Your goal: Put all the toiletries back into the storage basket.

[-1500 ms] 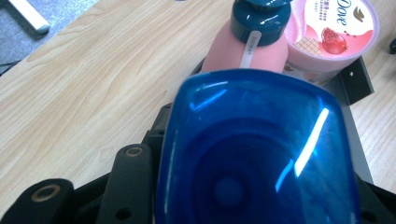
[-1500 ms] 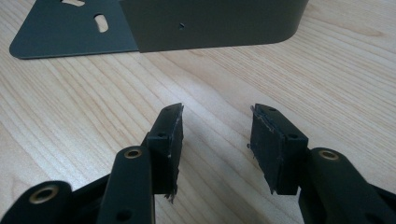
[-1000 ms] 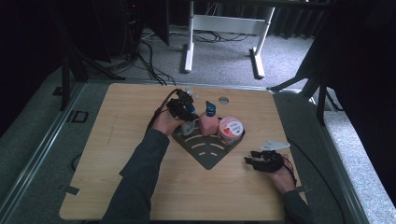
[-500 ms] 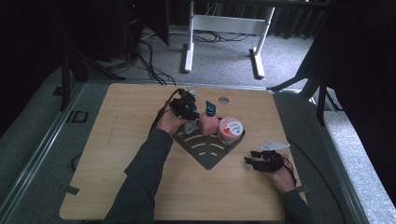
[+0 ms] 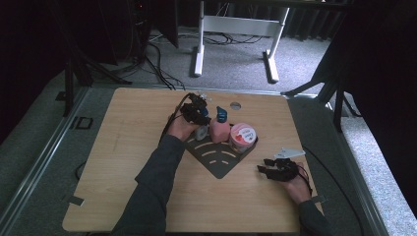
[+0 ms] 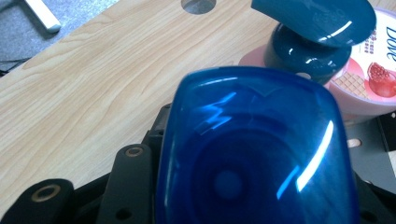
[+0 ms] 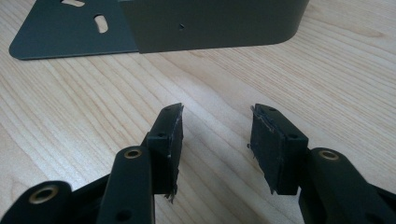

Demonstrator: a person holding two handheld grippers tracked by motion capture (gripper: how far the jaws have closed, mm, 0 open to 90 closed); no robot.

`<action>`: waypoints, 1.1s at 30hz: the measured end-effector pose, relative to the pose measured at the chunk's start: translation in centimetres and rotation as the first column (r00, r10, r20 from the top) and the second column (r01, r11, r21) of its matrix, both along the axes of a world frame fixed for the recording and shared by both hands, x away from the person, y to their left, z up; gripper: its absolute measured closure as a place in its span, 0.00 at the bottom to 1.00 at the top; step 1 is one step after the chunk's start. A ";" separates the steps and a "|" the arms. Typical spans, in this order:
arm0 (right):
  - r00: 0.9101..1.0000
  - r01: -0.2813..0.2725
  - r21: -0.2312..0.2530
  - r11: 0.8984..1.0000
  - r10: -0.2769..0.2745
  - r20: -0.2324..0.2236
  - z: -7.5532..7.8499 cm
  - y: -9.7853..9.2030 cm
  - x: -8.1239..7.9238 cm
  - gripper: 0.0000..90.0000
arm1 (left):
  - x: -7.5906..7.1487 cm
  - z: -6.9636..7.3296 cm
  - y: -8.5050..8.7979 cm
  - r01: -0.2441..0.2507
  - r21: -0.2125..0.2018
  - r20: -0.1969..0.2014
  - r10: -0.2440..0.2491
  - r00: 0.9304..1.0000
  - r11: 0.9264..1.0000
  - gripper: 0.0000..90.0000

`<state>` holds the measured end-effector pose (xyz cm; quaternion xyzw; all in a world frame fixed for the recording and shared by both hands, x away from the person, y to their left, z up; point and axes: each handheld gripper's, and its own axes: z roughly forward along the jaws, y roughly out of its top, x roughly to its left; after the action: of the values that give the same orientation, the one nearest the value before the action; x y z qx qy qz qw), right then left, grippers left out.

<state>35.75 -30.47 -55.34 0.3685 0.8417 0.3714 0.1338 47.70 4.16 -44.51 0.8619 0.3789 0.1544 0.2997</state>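
Note:
My left gripper (image 5: 197,114) sits at the back left of a dark corner rack (image 5: 221,158), shut on a bottle with a glossy blue cap (image 6: 254,149). The cap lies between the jaws in the left gripper view; the bottle's pale body (image 5: 201,132) stands at the rack's edge. Right beside it stand a pink bottle with a teal pump top (image 5: 220,129) and a pink Dove jar (image 5: 242,136). My right gripper (image 5: 268,169) rests low over the table to the right of the rack. It is open, with bare wood between its pads (image 7: 170,133).
The rack's upright wall (image 7: 210,23) stands just ahead of the right gripper. A round hole (image 5: 235,105) is set in the tabletop behind the bottles. Cables trail off the table's far side, and a white desk frame (image 5: 236,29) stands on the floor beyond.

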 end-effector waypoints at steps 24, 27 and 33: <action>1.000 -0.002 0.000 1.000 0.002 0.000 0.0 0.0 0.1 0.60 | 0.9 -0.7 -0.4 -0.048 -0.035 0.011 0.048 0.999 0.998 0.62; 1.000 -0.002 0.000 1.000 0.002 0.001 0.0 0.0 0.1 0.60 | 1.0 -0.7 -0.5 -0.049 -0.036 0.012 0.050 0.999 0.998 0.62; 1.000 -0.003 0.000 1.000 0.003 0.000 0.0 0.0 0.1 0.60 | 1.1 -0.5 -0.9 -0.044 -0.024 0.021 0.044 0.999 0.999 0.62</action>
<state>35.83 -30.46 -55.35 0.3672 0.8421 0.3718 0.1334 48.80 3.24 -44.96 0.8480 0.3962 0.1658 0.3105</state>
